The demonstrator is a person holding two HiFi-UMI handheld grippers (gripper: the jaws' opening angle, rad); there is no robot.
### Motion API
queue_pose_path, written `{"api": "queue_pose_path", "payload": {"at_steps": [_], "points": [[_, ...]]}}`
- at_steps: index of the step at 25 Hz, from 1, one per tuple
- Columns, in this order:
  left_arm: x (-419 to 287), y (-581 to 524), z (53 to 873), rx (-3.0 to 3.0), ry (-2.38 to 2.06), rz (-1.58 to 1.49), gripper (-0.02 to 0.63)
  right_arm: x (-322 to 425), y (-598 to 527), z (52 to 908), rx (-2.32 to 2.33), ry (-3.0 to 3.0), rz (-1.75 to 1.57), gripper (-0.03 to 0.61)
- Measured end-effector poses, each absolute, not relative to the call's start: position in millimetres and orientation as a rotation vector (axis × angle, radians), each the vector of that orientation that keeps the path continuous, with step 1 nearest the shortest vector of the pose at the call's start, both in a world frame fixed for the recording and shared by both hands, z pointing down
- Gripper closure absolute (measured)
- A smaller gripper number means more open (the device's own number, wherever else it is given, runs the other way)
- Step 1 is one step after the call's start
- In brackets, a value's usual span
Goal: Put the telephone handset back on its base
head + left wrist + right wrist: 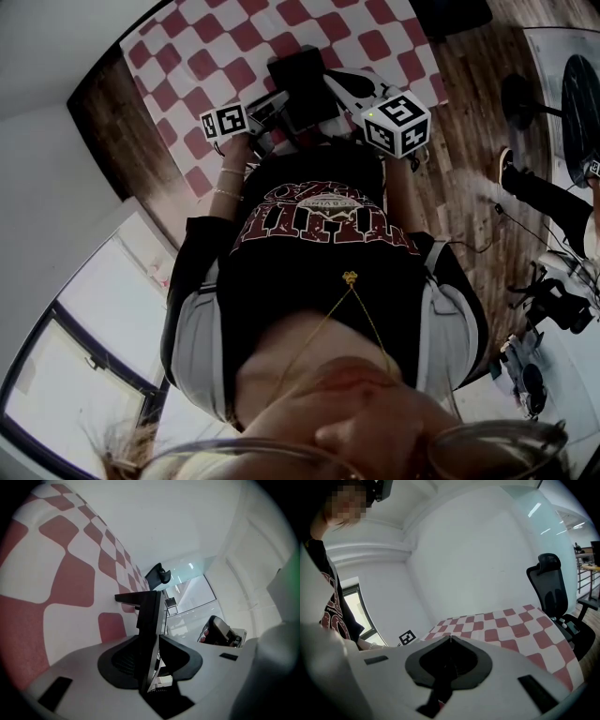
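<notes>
The one black, slab-thin telephone handset [151,616] stands edge-on between the parted jaws of the left hand-held gripper [149,638], over the single red-and-white checked counter [70,583], while the right hand-held gripper [450,638], second of two, has its jaws pinched together, empty.

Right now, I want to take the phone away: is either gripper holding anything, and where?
Nothing, it seems: left gripper open around the black telephone, edge-on; right gripper shut, empty.
</notes>
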State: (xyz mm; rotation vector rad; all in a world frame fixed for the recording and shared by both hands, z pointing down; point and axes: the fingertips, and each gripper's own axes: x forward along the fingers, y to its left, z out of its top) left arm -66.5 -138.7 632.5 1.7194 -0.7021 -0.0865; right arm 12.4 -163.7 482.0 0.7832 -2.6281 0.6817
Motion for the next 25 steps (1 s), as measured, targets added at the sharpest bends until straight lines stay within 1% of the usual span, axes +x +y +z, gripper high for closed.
{"api": "queue_pose_path", "payload": {"at_steps": [16,20,25], "points": [[-96.6,-144.6,607.9,1.804,-0.833,-0.05,0.495,13.3,-159.6,485.0,0.781,-2.62,0.685,0.558],[-97.6,-147.4,595.3,1.853,-0.848,-0.053,0.54,13.5,-157.6,485.2,0.781,-2.619,0.685,0.558],[-89.7,-146.8,587.3,1.886,-0.816,-0.062,0.578,16.2,-156.1,488.3,0.791,-2.604,0.686,0.558]]}}
